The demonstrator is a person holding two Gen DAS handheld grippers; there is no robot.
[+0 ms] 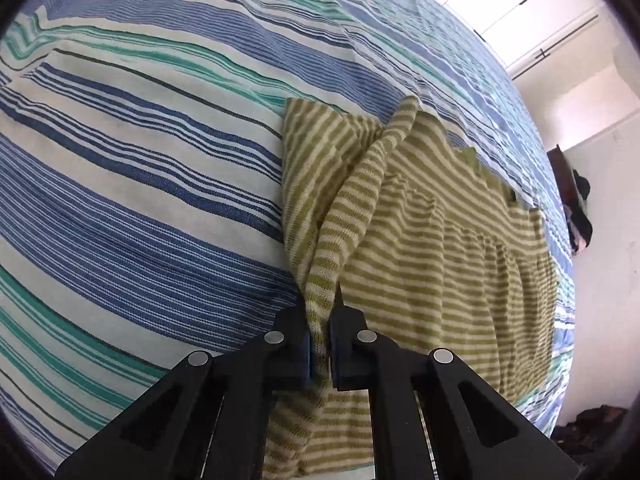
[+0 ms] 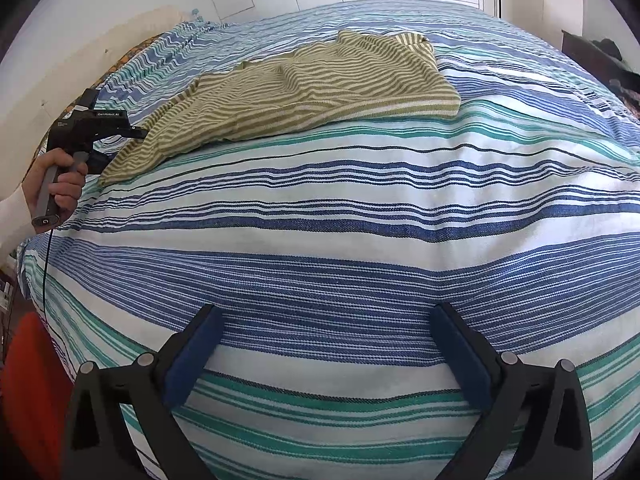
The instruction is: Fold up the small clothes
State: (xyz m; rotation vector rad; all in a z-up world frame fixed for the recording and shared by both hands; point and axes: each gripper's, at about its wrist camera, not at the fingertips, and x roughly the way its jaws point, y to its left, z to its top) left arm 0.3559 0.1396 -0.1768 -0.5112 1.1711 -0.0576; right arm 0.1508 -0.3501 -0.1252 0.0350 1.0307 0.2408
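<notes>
Where it lies on the striped bedspread (image 2: 320, 216), the olive-striped garment (image 2: 304, 92) is spread mostly flat, one corner bunched up and pinched between the pressed-together fingers of the left gripper (image 1: 320, 344). That gripper's body reads "GenRobot AI" — a hand (image 2: 60, 188) grips its handle. Well apart from the garment, the right gripper (image 2: 328, 352) hovers over bare bedspread — fingers spread wide, empty.

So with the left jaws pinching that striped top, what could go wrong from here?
1. The left gripper pinches only a bunched edge of the green striped top, so a pull may drag or crumple it rather than fold it.
2. The right gripper hangs open over the striped bedspread, away from the top, leaving the far side unanchored.
</notes>
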